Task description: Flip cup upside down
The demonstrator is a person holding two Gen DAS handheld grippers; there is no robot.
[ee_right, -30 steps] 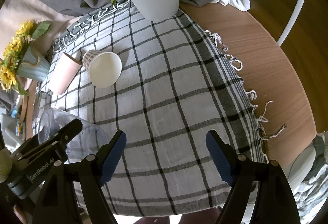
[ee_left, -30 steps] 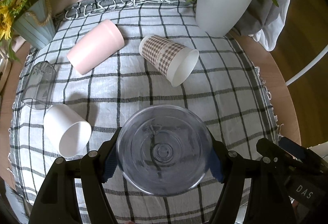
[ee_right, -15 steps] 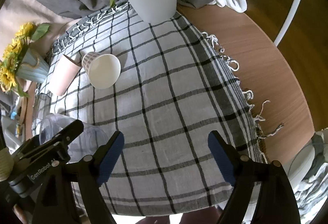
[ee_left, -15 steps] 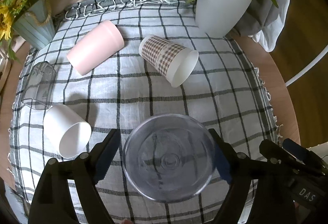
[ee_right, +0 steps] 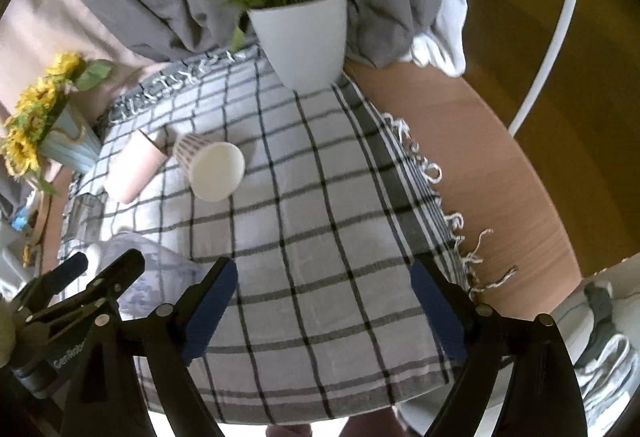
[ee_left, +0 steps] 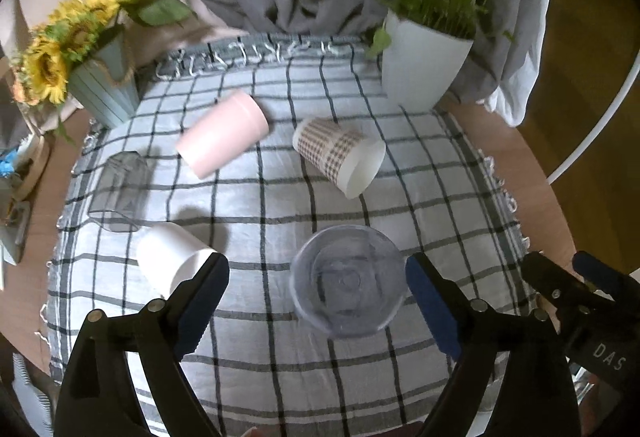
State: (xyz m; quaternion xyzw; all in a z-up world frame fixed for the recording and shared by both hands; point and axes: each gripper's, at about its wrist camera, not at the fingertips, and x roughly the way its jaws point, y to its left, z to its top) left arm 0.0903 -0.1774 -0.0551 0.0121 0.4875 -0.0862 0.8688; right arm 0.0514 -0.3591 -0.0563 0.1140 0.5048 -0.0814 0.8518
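Note:
A clear plastic cup [ee_left: 347,280] stands upside down on the checked cloth [ee_left: 280,205], its base facing up. My left gripper [ee_left: 316,301] is open, drawn back above the cloth, its fingers apart on either side of the cup and not touching it. The cup shows partly in the right wrist view [ee_right: 148,273] behind the left gripper's body. My right gripper [ee_right: 324,305] is open and empty over the near right part of the cloth.
On their sides lie a pink cup [ee_left: 222,135], a checked paper cup [ee_left: 340,157], a white cup [ee_left: 172,261] and a clear glass [ee_left: 118,193]. A white plant pot [ee_left: 424,65] stands back right, a sunflower vase [ee_left: 104,93] back left. Bare wooden table [ee_right: 480,165] lies right.
My left gripper has opened, let go of the clear cup and pulled back up; the cup stays upside down on the cloth. My right gripper has drifted back slightly.

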